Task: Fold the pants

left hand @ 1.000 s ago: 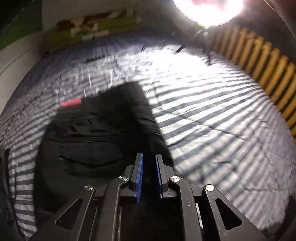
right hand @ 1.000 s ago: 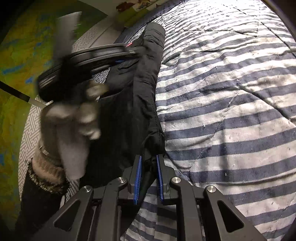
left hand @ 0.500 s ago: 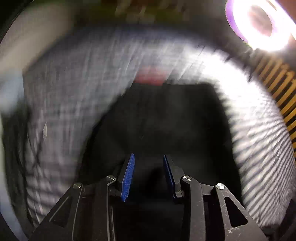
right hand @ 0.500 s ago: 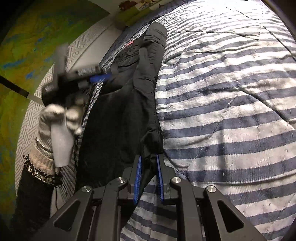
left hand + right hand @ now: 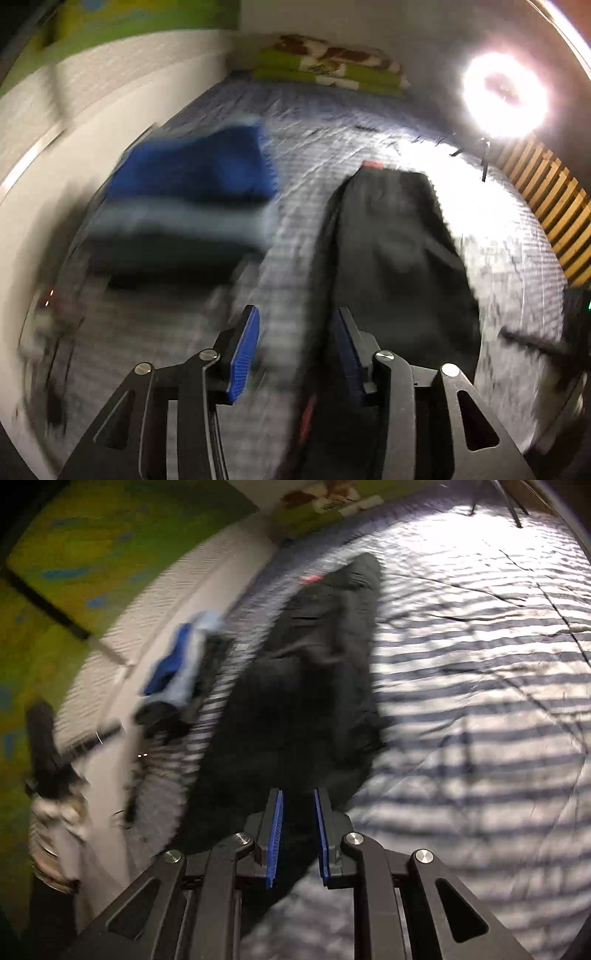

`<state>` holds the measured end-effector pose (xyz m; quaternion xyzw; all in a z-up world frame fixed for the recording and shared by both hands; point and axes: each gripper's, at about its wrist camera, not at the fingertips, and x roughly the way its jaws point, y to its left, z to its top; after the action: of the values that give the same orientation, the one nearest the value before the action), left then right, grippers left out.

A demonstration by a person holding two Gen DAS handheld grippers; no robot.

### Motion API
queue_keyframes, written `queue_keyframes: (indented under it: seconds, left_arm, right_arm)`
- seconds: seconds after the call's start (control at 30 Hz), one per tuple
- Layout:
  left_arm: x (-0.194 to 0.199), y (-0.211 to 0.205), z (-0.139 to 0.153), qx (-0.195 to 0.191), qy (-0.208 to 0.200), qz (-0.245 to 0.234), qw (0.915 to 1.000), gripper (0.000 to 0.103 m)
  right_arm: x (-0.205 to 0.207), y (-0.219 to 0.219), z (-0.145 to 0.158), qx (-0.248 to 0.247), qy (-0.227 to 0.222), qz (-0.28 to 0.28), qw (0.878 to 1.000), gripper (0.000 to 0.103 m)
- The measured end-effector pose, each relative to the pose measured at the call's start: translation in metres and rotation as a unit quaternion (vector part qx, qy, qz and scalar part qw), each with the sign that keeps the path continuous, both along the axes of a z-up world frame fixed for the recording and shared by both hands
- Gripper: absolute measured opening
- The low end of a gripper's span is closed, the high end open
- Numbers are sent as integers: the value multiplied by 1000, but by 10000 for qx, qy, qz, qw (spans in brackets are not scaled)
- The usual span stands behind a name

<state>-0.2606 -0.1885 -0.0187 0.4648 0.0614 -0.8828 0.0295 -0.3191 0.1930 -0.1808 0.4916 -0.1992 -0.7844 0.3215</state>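
Black pants (image 5: 399, 251) with a small red tag (image 5: 371, 164) lie lengthwise on the striped bed cover (image 5: 491, 229). My left gripper (image 5: 295, 347) is open over the cover at the pants' left edge, with nothing between its blue pads. The frame is blurred by motion. In the right wrist view the pants (image 5: 314, 686) stretch away from my right gripper (image 5: 298, 834). Its jaws stand close together with the near end of the dark cloth running between them.
A stack of folded clothes (image 5: 192, 184) with a blue piece on top sits left of the pants, by the white wall; it also shows in the right wrist view (image 5: 177, 675). A ring light (image 5: 504, 94) glares at the back right above wooden slats (image 5: 554, 214). A gloved hand (image 5: 55, 812) is at the left.
My left gripper has opened and swung left off the pants, bringing the folded stack into view. My right gripper keeps the pants' end between its jaws while its view shifts.
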Motion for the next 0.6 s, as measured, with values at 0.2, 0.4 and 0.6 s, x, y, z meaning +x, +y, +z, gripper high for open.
queue_keyframes:
  seconds: [0.2,0.4,0.6]
  left_arm:
    - [131,-34,-54,387,-601,244,9971,54]
    - [185,-50,-107,946,-839,380,9912,57]
    - [173,-50,-136,1501,-784,231,9853,68]
  right_arm:
    - [88,-50,15,116,117,863,9961,16]
    - [147,-82,-3,469,-158,1246,9910,18]
    - [183,-88,-24,608,-466,1280,9888,29]
